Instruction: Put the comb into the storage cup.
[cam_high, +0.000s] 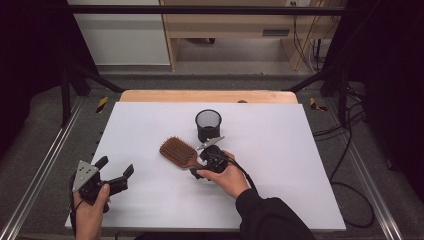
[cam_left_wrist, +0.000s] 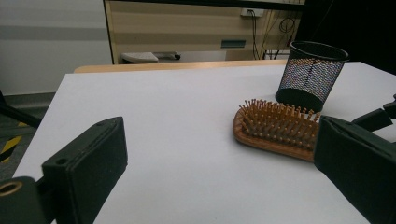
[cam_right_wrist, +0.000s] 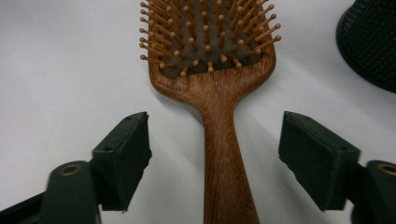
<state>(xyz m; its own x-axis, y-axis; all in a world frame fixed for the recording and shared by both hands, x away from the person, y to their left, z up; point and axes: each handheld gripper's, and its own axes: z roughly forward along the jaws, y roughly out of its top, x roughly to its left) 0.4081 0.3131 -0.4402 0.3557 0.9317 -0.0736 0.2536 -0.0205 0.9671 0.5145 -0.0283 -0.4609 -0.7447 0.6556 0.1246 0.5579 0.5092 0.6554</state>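
In the high view, the wooden hairbrush is lying bristles-up at the centre of the white desk, handle reachable for the right tongs; the mesh cup is standing just above. The left gripper view shows the left tongs spread wide and empty at the bottom. In the right gripper view, the jaws are straddling the handle at the frame's centre, apart and not pressing on it.
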